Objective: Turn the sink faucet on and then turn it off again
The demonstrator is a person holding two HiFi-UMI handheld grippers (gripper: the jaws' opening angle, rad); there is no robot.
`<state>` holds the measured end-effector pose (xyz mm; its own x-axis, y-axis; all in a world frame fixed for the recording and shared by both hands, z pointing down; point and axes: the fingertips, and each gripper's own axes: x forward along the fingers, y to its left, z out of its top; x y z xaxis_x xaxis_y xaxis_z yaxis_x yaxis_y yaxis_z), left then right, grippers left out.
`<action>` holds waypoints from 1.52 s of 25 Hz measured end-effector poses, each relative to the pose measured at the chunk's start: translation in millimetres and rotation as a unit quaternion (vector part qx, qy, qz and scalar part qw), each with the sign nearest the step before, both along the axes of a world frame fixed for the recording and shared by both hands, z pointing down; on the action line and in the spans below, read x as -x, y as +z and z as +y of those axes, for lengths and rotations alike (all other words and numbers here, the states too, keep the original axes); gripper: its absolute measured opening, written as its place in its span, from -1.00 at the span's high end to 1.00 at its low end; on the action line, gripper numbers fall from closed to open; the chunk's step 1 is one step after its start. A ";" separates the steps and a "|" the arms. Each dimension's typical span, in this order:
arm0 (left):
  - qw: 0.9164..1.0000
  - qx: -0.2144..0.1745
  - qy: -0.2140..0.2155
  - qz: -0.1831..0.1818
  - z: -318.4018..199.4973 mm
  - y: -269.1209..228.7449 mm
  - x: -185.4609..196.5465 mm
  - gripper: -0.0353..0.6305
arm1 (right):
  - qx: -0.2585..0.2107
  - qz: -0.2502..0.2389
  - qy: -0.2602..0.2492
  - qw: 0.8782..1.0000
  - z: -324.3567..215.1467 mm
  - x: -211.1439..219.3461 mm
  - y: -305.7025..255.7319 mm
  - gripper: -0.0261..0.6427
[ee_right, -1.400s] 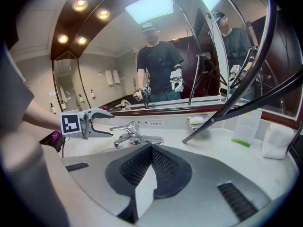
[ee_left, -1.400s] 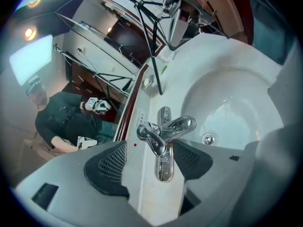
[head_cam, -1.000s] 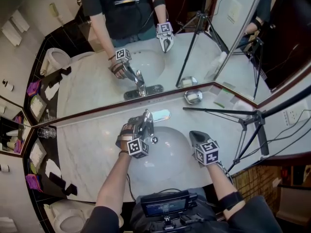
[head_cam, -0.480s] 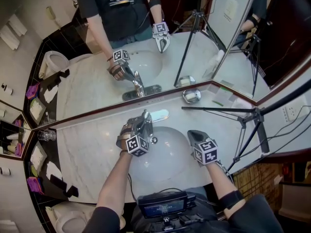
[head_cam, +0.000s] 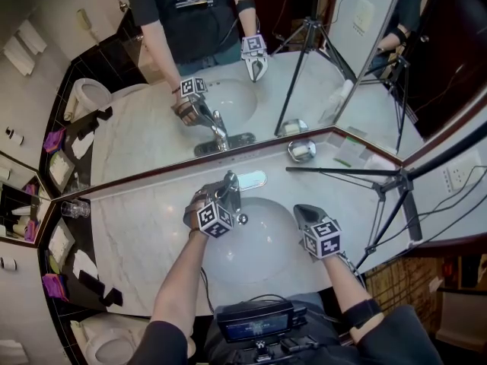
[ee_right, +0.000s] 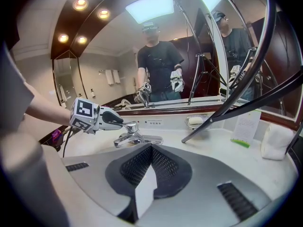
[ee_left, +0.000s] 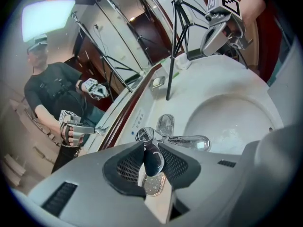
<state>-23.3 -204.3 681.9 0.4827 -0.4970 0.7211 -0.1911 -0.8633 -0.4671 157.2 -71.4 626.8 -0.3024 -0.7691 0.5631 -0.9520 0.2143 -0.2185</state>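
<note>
Left gripper view: the left gripper (ee_left: 151, 151) has just been closing, and its pads are now clamped on the faucet handle (ee_left: 152, 160), which stands between them. In the head view its marked cube has rolled a little from a second ago. I'd judge the turning-on is only starting, as no water runs from the spout (ee_left: 191, 142). The faucet (head_cam: 230, 187) stands at the back rim of the sink (head_cam: 251, 265), in front of the mirror (head_cam: 144, 135). The right gripper (ee_right: 150, 149) hangs over the sink's right side, jaws pressed together on nothing.

The sink holds no water that I can see. The soap dish (head_cam: 302, 151) by the mirror holds a pale bar. The glass (head_cam: 74, 208) far left looks empty, though it is small.
</note>
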 end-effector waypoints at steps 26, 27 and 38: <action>0.997 0.076 0.001 0.009 -8.9 -13.5 -8.4 0.58 | -0.007 -0.006 -0.009 1.000 -0.8 7.9 -4.5 0.87; 0.997 0.073 0.002 0.007 -8.0 -15.3 -7.5 0.58 | -0.007 -0.006 -0.010 1.000 -0.9 8.1 -4.8 0.87; 0.999 0.037 0.004 0.017 12.8 -51.6 15.7 0.60 | -0.015 -0.007 -0.031 0.999 -3.5 26.5 -11.6 0.87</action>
<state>-39.0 -191.6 630.3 0.5107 -0.4389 0.7393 -0.1986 -0.8968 -0.3952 130.6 -74.9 615.2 -0.3586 -0.7644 0.5359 -0.9332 0.2800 -0.2251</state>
